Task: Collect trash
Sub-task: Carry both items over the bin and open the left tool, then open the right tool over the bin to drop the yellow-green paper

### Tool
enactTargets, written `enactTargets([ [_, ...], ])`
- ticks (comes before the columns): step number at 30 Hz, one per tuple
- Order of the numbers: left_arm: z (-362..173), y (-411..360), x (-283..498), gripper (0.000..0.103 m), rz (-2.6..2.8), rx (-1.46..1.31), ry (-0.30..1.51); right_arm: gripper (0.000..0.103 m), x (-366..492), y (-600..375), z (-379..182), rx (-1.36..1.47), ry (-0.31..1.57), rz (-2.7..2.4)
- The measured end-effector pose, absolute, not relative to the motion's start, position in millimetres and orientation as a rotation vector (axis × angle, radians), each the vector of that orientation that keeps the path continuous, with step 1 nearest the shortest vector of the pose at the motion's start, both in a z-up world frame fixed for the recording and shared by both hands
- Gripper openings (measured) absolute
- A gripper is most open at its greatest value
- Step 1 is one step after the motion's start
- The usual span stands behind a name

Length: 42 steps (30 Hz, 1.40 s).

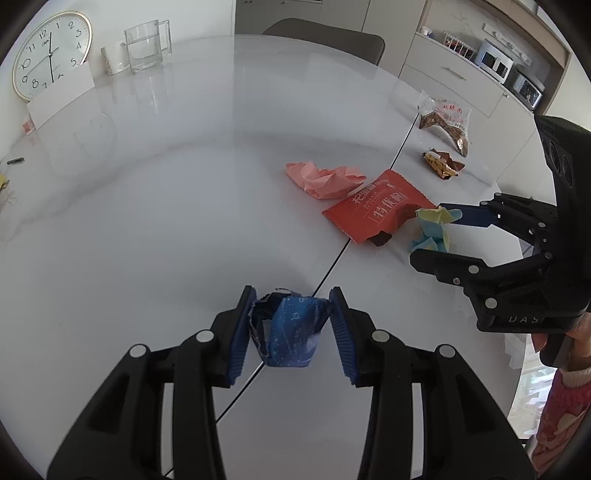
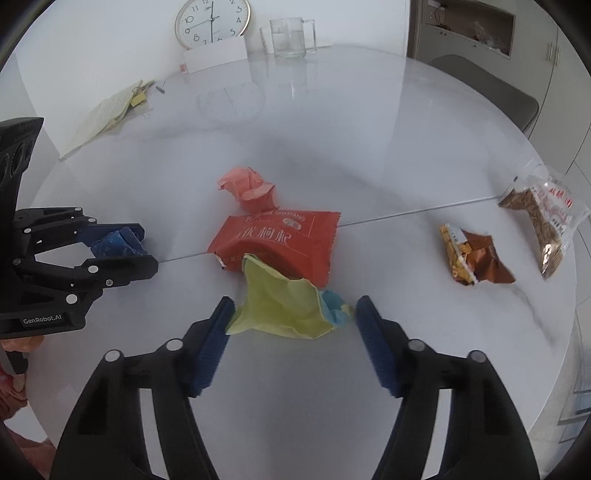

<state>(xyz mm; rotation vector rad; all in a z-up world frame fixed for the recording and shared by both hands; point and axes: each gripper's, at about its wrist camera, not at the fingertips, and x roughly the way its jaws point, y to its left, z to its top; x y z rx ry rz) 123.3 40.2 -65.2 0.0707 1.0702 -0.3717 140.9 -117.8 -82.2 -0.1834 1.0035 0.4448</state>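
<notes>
1. The round white glossy table (image 2: 369,122) carries everything, with a dark seam running across its middle. The litter lies in the near half, within reach of both hand-held grippers; I judge that is why both tools work here side by side.
2. Against the far wall stand a round gold-rimmed wall clock (image 2: 212,23) and a clear glass mug (image 2: 291,38), well apart from the litter. They look like belongings, not trash.
3. The flat red foil snack packet (image 2: 277,242) lies across the seam, untouched. A crumpled pink paper wad (image 2: 249,188) sits just behind it.
4. Toward the table's right edge lie a clear bag of brown snacks (image 2: 543,218) and a torn orange wrapper (image 2: 472,258), both apart from the grippers and, I judge, left for later.
5. The crumpled yellow-and-light-blue paper (image 2: 288,310) rests on the table, its upper tip overlapping the red packet. The right gripper (image 2: 293,332) straddles it, jaws partly open. The left pad touches the yellow edge; the right pad stands just beside the blue end. No squeeze shows yet, so I judge it is not yet held.
6. The crumpled dark blue patterned wrapper (image 1: 291,328) sits pinched between the narrowed pads of the left gripper (image 1: 291,325). It looks held so it can be carried off while the other gripper gathers its piece.
</notes>
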Motion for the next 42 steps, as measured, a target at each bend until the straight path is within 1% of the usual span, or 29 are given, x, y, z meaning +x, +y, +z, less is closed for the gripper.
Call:
enactTargets([
  [2, -65, 39, 122, 0.04, -0.378, 0.072, 1.069, 0.064, 139, -118, -79, -0.198, 0.993, 0.44],
  [9, -61, 33, 115, 0.04, -0.387, 0.1, 1.055, 0.064, 123, -132, -63, -0.202, 0.963, 0.423],
  [16, -41, -1, 87, 0.04, -0.464, 0.168, 1.023, 0.064, 70, -183, -42, -0.161, 0.917, 0.357],
  [22, -14, -78, 29, 0.04, -0.6, 0.302, 0.968, 0.064, 11, -262, -43, -0.074, 0.91, 0.237],
  [26, -10, -137, -5, 0.04, -0.702, 0.311, 0.972, 0.064, -27, -315, -57, -0.01, 0.917, 0.152],
  [31, -31, -202, -33, 0.04, -0.792, 0.319, 1.026, 0.064, -59, -361, -79, 0.049, 0.937, 0.088],
  [36, -71, -248, -48, 0.04, -0.807, 0.368, 1.095, 0.064, -73, -391, -96, 0.105, 0.952, 0.064],
  [37, -81, -255, -47, 0.041, -0.801, 0.373, 1.116, 0.064, -74, -392, -98, 0.111, 0.953, 0.066],
  [39, -98, -264, -43, 0.049, -0.792, 0.376, 1.165, 0.064, -74, -394, -103, 0.117, 0.957, 0.076],
  [40, -105, -266, -41, 0.057, -0.779, 0.374, 1.182, 0.064, -74, -394, -105, 0.118, 0.958, 0.081],
  [41, -111, -268, -40, 0.06, -0.765, 0.368, 1.192, 0.064, -73, -394, -106, 0.121, 0.96, 0.089],
  [42, -114, -270, -38, 0.061, -0.768, 0.361, 1.2, 0.064, -71, -394, -108, 0.123, 0.962, 0.097],
])
